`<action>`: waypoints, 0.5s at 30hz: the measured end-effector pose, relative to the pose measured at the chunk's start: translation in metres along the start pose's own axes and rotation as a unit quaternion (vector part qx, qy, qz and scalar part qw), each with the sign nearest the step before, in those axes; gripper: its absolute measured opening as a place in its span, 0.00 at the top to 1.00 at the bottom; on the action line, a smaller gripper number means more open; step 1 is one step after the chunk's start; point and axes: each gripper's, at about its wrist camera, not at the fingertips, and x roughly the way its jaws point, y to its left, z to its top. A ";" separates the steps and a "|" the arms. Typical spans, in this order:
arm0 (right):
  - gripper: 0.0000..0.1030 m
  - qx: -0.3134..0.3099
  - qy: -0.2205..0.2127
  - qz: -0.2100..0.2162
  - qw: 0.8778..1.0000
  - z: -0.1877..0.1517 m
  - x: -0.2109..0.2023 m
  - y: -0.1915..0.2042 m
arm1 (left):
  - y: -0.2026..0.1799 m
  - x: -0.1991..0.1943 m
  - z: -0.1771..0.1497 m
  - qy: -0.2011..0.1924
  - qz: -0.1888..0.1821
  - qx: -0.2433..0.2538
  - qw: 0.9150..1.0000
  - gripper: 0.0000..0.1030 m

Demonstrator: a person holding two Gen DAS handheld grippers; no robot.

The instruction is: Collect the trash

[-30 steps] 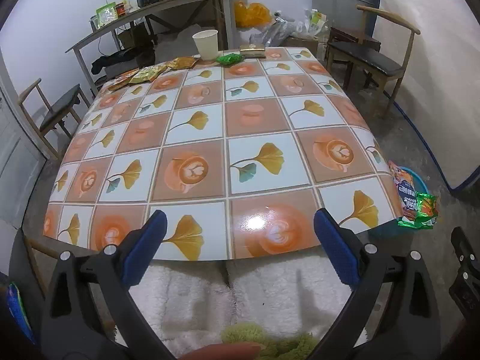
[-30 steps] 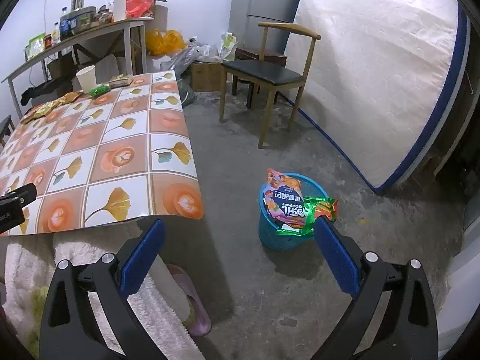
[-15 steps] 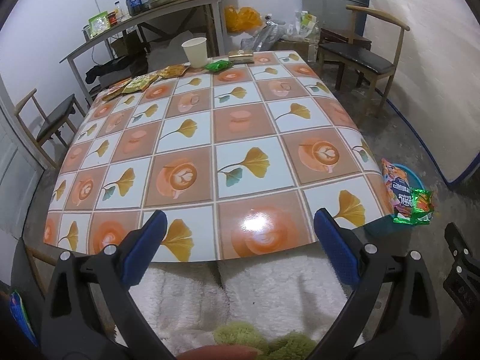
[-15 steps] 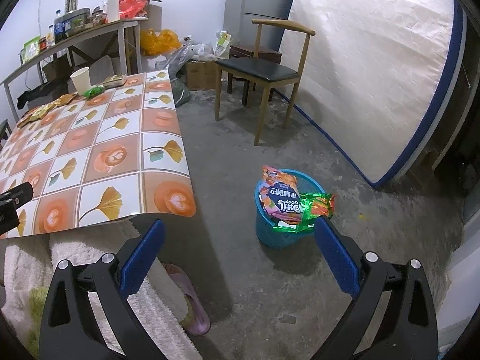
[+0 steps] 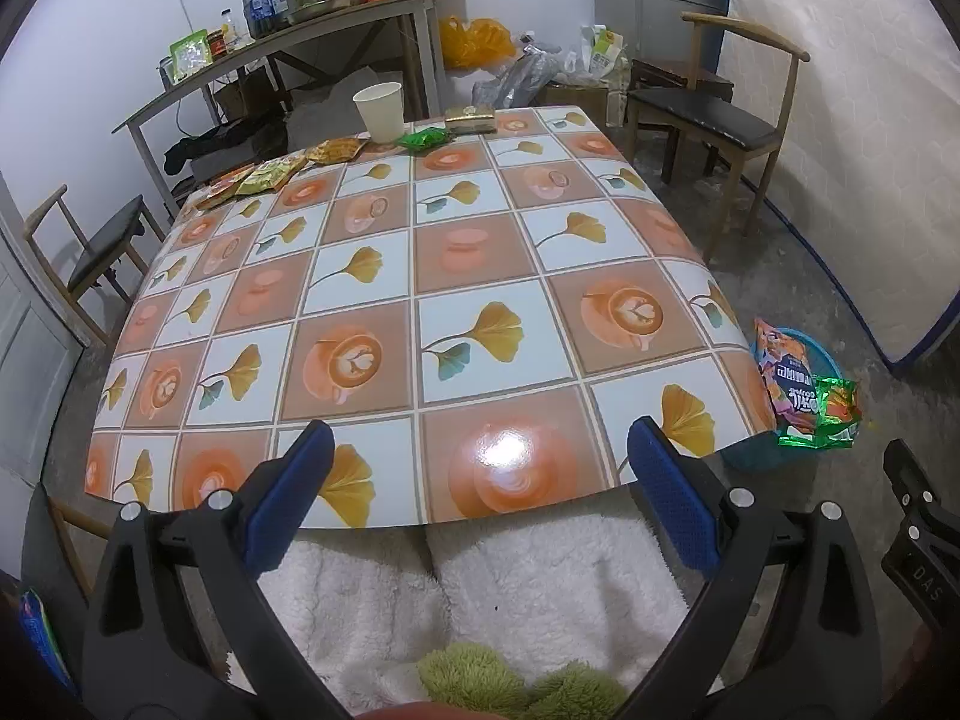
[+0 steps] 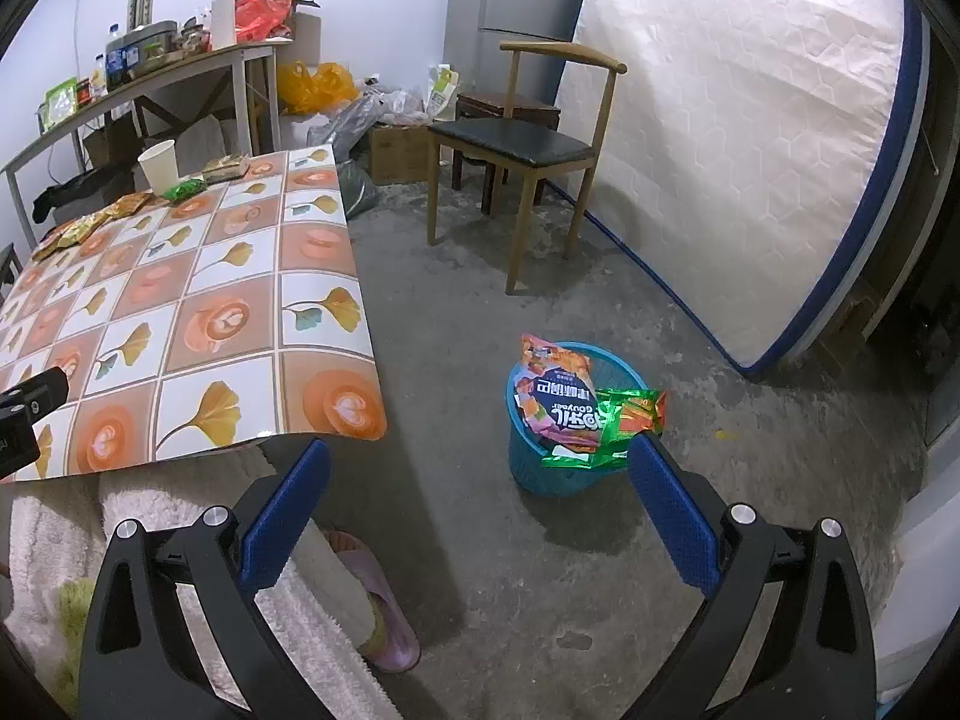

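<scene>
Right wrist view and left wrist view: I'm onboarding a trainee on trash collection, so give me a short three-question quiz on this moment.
1. True or false: the blue basket stands on the table.
2. What sticks out of the basket's top?
A. snack bags
B. a paper cup
C. a slipper
3. Fill in: the paper cup stands at the table's ____ edge, beside the green wrapper.

Key
1. False: it stands on the floor.
2. A: the orange snack bag and green snack bag.
3. far

Left gripper and right gripper both gape, holding nothing.
</scene>
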 end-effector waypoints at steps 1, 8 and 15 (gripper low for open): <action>0.06 0.000 0.000 0.001 1.000 0.001 0.000 0.000 | 0.000 0.000 0.000 0.000 0.000 0.000 1.000 0.08; 0.06 0.001 0.001 0.002 1.000 0.003 0.000 0.000 | 0.000 0.000 0.001 -0.001 0.001 0.000 1.000 0.08; 0.06 0.001 -0.001 0.002 1.000 0.003 -0.001 0.000 | 0.001 -0.001 0.001 0.000 0.000 -0.001 1.000 0.08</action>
